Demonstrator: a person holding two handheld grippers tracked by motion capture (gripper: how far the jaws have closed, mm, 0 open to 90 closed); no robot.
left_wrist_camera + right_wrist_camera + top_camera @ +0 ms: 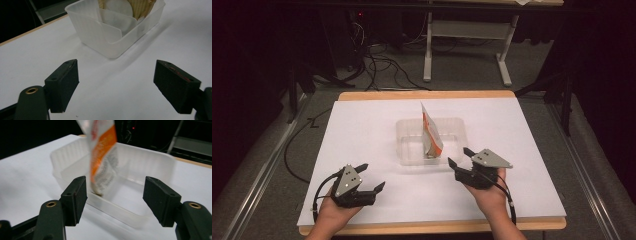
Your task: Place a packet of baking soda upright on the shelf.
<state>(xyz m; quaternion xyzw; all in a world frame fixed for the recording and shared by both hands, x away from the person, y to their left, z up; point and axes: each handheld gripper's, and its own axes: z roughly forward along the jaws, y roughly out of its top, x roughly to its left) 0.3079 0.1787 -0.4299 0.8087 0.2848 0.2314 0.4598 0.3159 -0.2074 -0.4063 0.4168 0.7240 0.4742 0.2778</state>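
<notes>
We see a clear plastic container [452,131] sitting near the middle of the white tabletop [362,125], with an orange-and-white packet [430,132] standing upright inside it, its foot down near the container's front right corner and its top rising well above the rim. In the right gripper view the packet [102,157] shows printed text on its lower half, and its bottom edge rests just behind the container's near wall [112,207].

Our right gripper [462,157] sits just beside the container's front right corner, pointing towards it, held in the right hand [489,197]. Its fingers [75,197] stand wide apart with nothing pressed between them; from its own camera they frame the container's near wall and the packet's foot, without touching either that we can tell.

Our left gripper [373,177] rests lower left on the tabletop, well apart from the container, in the left hand [329,215]. Its fingers [63,82] are also spread wide and hold nothing. Between them in the left gripper view lies bare white tabletop, and beyond it the container's corner [112,37], with the pale ridged side of the packet [140,8] visible through and above the wall.

A black cable [314,200] trails from the left gripper over the tabletop's front edge.
</notes>
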